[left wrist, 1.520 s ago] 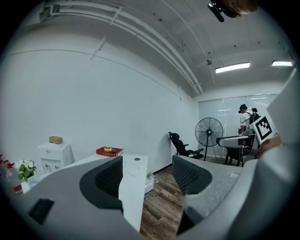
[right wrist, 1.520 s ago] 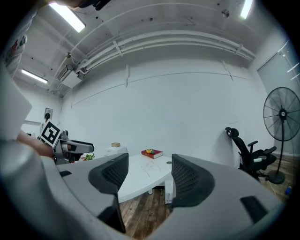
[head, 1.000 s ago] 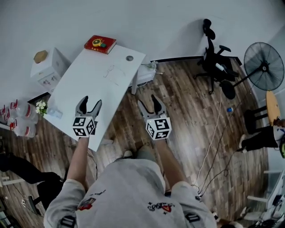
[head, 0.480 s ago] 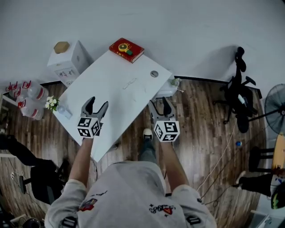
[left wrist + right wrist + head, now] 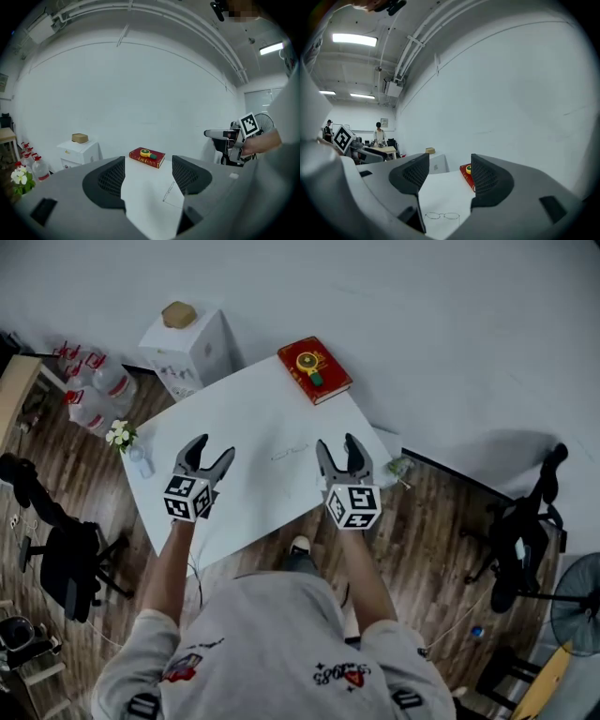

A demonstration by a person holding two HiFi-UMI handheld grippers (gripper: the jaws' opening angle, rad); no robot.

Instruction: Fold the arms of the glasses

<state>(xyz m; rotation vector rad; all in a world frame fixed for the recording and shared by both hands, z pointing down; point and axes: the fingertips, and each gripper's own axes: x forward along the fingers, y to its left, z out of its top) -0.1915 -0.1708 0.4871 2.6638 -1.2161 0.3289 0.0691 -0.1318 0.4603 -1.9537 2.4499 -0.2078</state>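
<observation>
Head view: both grippers were held over the near part of the white table (image 5: pixel 234 409), neither touching anything.

Left gripper (image 5: pixel 214 450): jaws wide apart, nothing between them. Its own view showed only bare tabletop in the gap.

Right gripper (image 5: pixel 337 444): jaws likewise wide apart, holding nothing. Its own view looked down through the gap at the glasses (image 5: pixel 443 215).

Glasses: thin wire frame, lying flat on the table between the two grippers, nearer the right one and clear of both. In the right gripper view the lenses faced the camera and one arm seemed to run back toward the near side, so the arms appeared unfolded. The frame was too fine to be sure of the other arm.

Other items on or near the table:
- Red book (image 5: pixel 314 369) at the far right corner of the table, well apart from the glasses, with a small yellow and green object (image 5: pixel 310 363) resting on its cover.
- White cabinet (image 5: pixel 192 351) off the far left corner, with a tan object (image 5: pixel 178 314) on top.
- White flowers (image 5: pixel 119 435) at the left edge of the table.
- Water bottles (image 5: pixel 89 381) on the wooden floor (image 5: pixel 441 549), far left.
- A black office chair (image 5: pixel 64 563) on the near left, another (image 5: pixel 525 521) on the right.
</observation>
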